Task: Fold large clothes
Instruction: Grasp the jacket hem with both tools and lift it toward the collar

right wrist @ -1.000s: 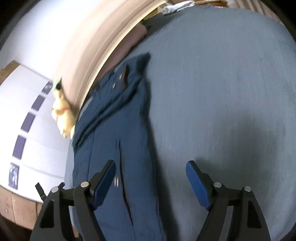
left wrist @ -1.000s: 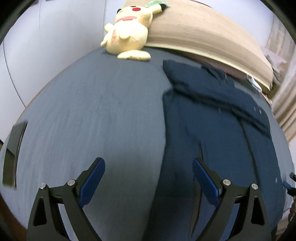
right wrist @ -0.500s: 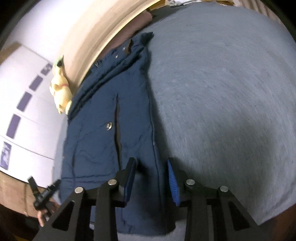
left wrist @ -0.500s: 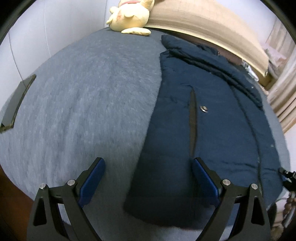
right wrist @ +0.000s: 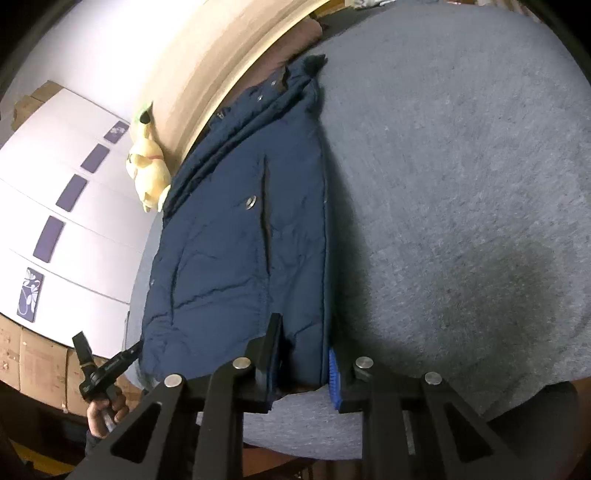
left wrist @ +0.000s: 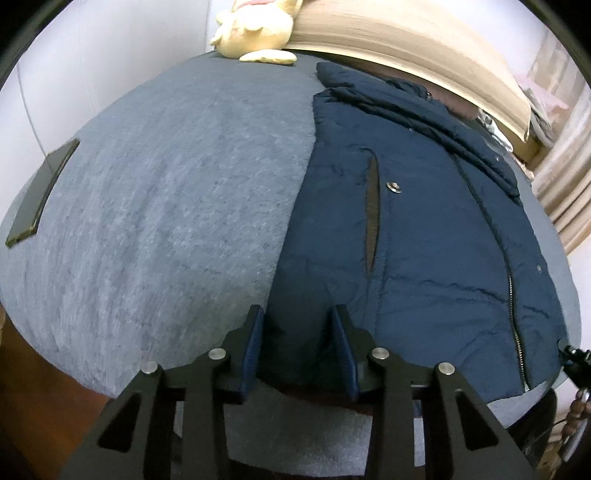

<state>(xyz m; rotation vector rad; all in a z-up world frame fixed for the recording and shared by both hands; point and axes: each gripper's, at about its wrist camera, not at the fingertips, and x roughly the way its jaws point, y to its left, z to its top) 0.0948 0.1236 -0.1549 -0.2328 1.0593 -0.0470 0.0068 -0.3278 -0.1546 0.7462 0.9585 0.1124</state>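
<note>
Your navy padded jacket [left wrist: 424,229] lies flat on the grey fleece bed cover [left wrist: 166,206], filling the frame's right half. Your left gripper [left wrist: 297,350] and right gripper [right wrist: 303,363] each clamp its near hem.

A navy jacket [left wrist: 417,236] lies flat on the grey blanket [left wrist: 177,206], its collar toward the wooden headboard [left wrist: 406,40] and its hem at the near edge. The left gripper [left wrist: 297,350] has its blue-padded fingers closed in on the jacket's near left hem corner, fabric bunched between them. A snap button [left wrist: 394,187] sits beside a slit pocket. A yellow plush toy [left wrist: 255,29] rests against the headboard, left of the jacket. A dark flat slab [left wrist: 40,195] lies far left of the jacket.
</note>
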